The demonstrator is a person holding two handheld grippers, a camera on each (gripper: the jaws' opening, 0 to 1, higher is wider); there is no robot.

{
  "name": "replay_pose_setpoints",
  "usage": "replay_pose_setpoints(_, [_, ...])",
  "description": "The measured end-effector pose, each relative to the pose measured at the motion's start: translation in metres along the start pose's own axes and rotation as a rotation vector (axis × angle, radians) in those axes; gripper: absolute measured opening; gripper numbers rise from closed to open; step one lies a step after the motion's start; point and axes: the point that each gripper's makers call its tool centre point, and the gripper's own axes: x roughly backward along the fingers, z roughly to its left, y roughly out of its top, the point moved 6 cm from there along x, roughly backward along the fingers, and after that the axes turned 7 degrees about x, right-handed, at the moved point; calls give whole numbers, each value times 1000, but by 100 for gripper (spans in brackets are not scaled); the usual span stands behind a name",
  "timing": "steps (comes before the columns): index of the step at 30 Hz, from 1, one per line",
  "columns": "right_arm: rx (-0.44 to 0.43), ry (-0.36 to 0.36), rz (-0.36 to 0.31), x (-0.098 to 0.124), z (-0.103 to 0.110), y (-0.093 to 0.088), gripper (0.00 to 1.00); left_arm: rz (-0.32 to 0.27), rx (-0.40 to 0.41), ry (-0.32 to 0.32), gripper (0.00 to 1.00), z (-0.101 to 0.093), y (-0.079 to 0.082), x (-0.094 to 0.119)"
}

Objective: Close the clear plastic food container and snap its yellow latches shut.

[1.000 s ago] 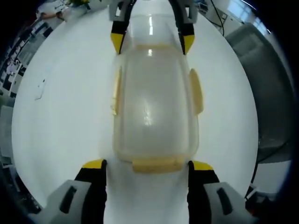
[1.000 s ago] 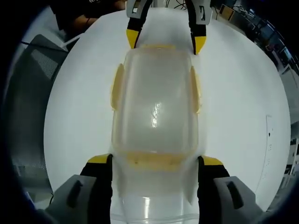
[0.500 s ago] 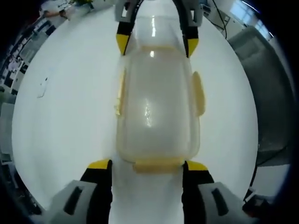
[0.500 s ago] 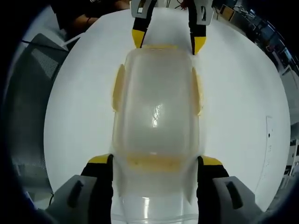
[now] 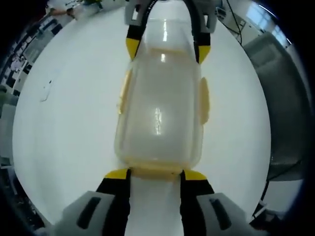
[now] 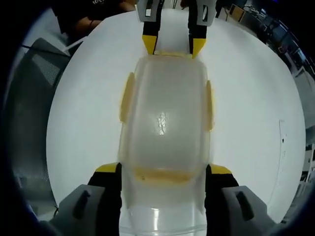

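A clear plastic food container (image 5: 158,105) lies lengthwise on a white table (image 5: 64,123) with its lid on. Yellow latches show on its long sides (image 5: 203,101) and at its near end (image 5: 155,172). My left gripper (image 5: 155,174) is open but narrowed, its yellow tips on either side of that end latch. From the other side, the container (image 6: 165,118) has its near end between the wide-open jaws of my right gripper (image 6: 164,169). The left gripper (image 6: 173,45) stands at the far end there, and the right gripper (image 5: 168,48) straddles the far end in the left gripper view.
A grey chair back (image 6: 29,108) stands beside the table at the left of the right gripper view. A small mark (image 5: 47,91) lies on the tabletop. A person's dark sleeve and hand (image 6: 91,19) rest at the far table edge.
My left gripper's jaws have drawn closer together and moved in towards the container's end latch. The right gripper has kept its place and its width.
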Motion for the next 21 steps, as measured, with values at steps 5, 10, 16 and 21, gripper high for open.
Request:
replay_pose_setpoints(5, [-19,-9,-26,0,2,-2,64,3,-1,0,34,-2,0,0])
replay_pose_setpoints(10, [-53,-17,-11,1,-1,-6,58,3,0,0,35,-4,0,1])
replay_pose_setpoints(16, [-44,-19,9,3,-4,-11,38,4,-6,-1,34,-3,0,0])
replay_pose_setpoints(21, [-39,-11,30,3,-7,-9,38,19,-16,1,35,-3,1,-1])
